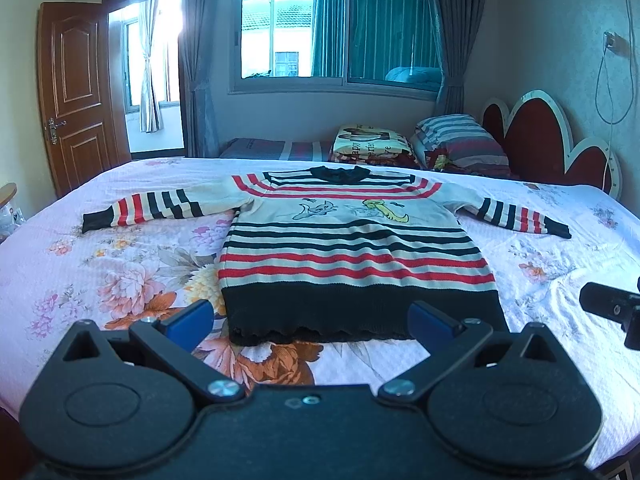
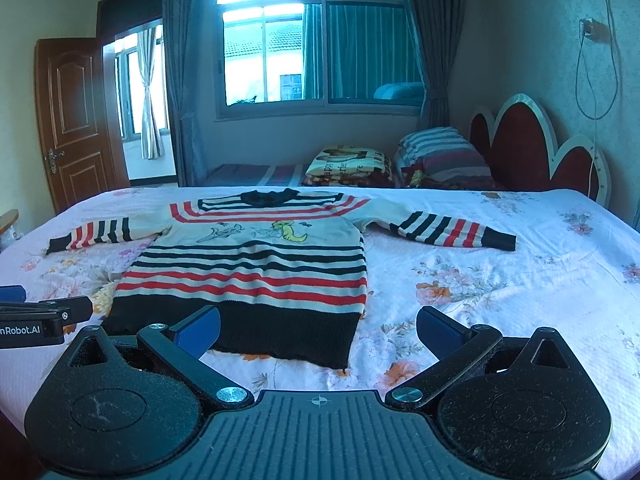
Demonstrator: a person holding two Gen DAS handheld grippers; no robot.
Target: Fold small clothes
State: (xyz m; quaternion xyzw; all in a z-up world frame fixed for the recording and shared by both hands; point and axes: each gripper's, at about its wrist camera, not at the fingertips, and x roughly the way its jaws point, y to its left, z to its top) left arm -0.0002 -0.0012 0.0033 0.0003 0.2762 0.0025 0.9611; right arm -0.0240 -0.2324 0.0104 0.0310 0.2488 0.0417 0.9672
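A small striped sweater [image 1: 344, 248] in red, black and cream lies flat on the bed, front up, both sleeves spread sideways, its black hem toward me. It also shows in the right wrist view [image 2: 256, 268]. My left gripper [image 1: 312, 320] is open and empty, hovering just before the hem, its blue pads either side of the hem's middle. My right gripper [image 2: 318, 330] is open and empty, near the hem's right corner. The right gripper shows at the edge of the left wrist view [image 1: 612, 308], and the left gripper shows at the edge of the right wrist view [image 2: 40, 316].
The bed has a pink floral sheet [image 1: 120, 280]. A folded blanket [image 1: 372, 144] and a striped pillow [image 1: 460, 136] lie at the far side by the red headboard [image 1: 536, 136]. A wooden door [image 1: 76, 92] stands open at the left.
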